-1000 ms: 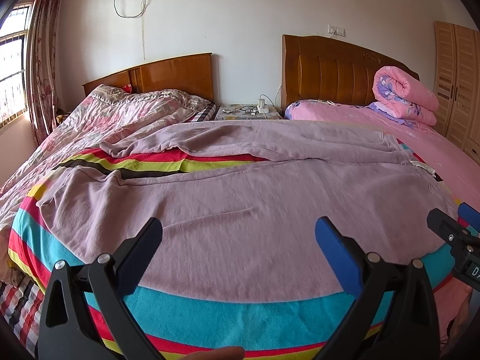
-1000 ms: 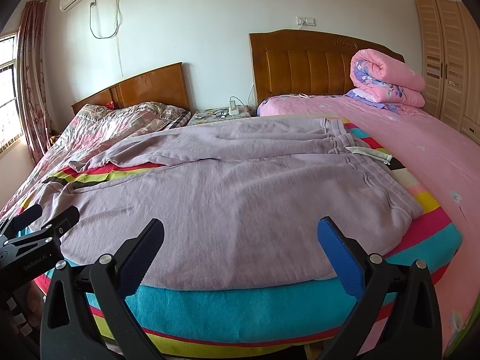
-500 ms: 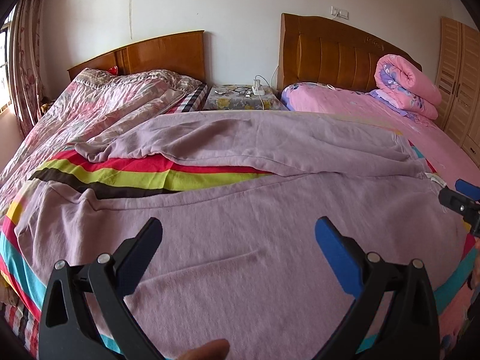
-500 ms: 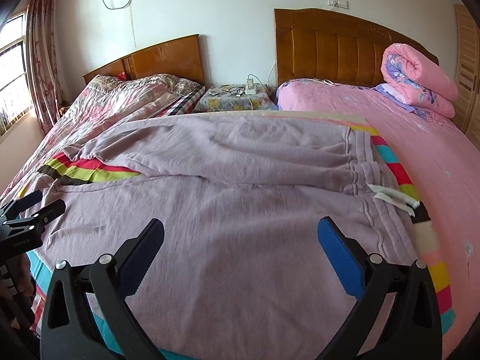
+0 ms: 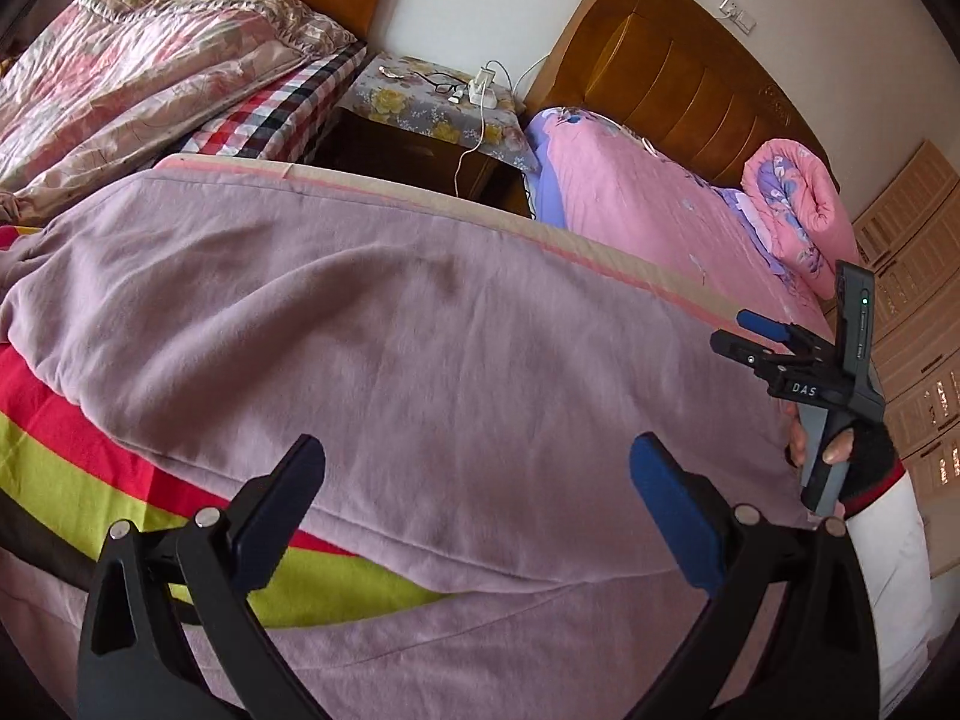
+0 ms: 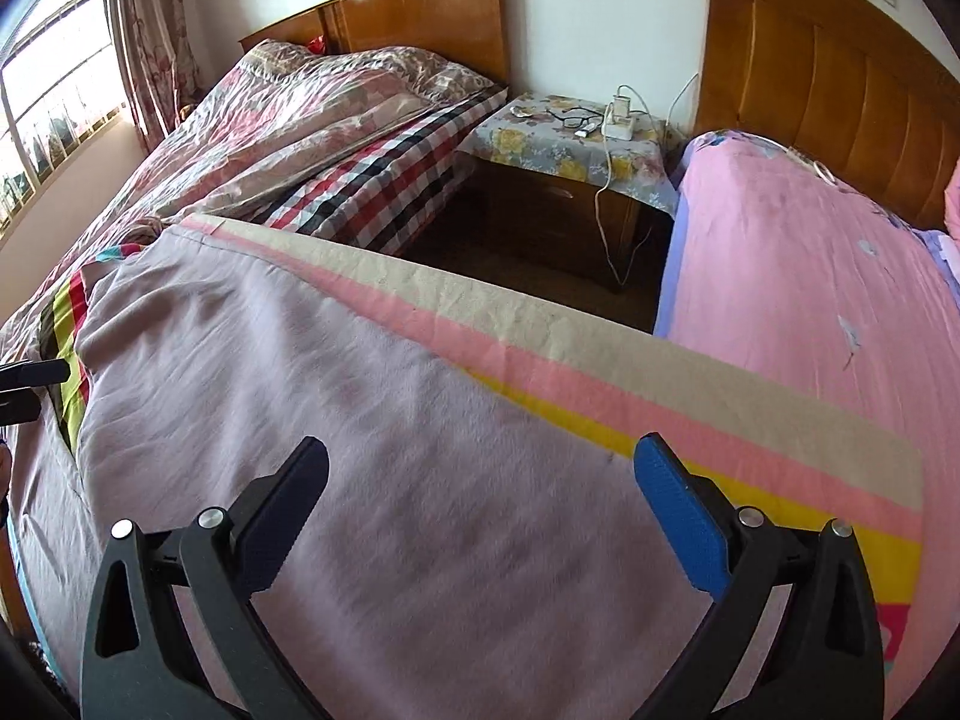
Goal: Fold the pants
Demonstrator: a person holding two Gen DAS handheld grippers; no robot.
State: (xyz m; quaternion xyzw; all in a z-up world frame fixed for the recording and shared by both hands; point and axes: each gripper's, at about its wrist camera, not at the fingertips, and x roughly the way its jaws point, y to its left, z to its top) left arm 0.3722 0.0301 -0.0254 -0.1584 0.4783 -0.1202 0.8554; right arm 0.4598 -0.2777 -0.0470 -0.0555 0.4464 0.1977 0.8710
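Observation:
Mauve pants (image 5: pixel 420 348) lie spread flat on a striped blanket (image 5: pixel 54 468), the two legs apart with stripes showing between them. My left gripper (image 5: pixel 474 480) is open and empty just above the far leg. My right gripper (image 6: pixel 480 480) is open and empty above the pants (image 6: pixel 360 420) near the far edge of the striped blanket (image 6: pixel 660 396). The right gripper also shows in the left wrist view (image 5: pixel 744 333), open, over the pants' right end. The left gripper's fingertips (image 6: pixel 30 372) show at the left edge of the right wrist view.
A nightstand (image 6: pixel 570 144) with a charger and cables stands in the gap between two beds. The left bed carries a floral quilt (image 6: pixel 312 120). The right bed has a pink sheet (image 6: pixel 810 276) and a rolled pink quilt (image 5: pixel 798 210). A wardrobe (image 5: pixel 912 312) stands far right.
Both grippers have moved forward over the pants and tilted downward, from the near edge of the blanket to over the far leg. Both stay open and empty.

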